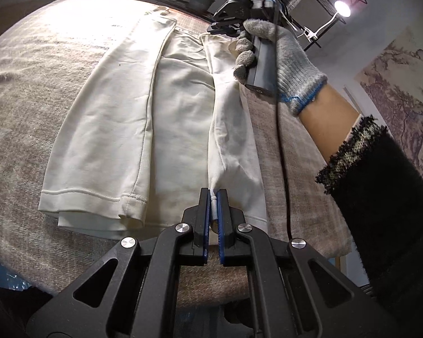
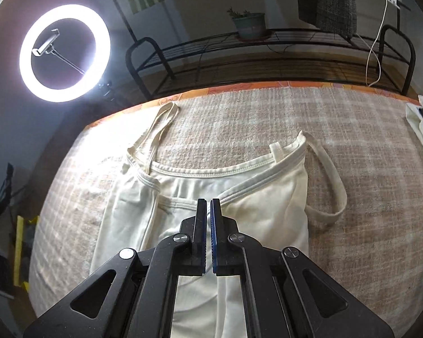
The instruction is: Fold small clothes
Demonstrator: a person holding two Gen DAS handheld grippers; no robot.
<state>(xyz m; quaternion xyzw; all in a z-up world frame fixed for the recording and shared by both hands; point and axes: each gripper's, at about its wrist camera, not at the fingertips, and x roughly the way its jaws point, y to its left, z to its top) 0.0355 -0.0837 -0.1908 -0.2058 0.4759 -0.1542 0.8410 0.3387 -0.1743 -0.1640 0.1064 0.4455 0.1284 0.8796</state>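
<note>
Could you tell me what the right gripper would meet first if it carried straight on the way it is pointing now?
Probably the cream camisole itself: the right gripper points at its neckline trim just beyond the closed fingers. Depth is unclear, so it may already touch.

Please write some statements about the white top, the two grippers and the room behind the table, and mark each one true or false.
1. The left gripper pinches a fold of the cream camisole near its hem. True.
2. The camisole lies on a bare wooden table. False: it lies on a beige woven cloth.
3. Both side panels of the camisole are folded inward over its middle. True.
4. The ring light is switched off. False: it glows brightly.
5. The person's right hand is bare. False: it wears a grey knit glove.
6. A potted plant stands on the black metal rack behind the table. True.
</note>
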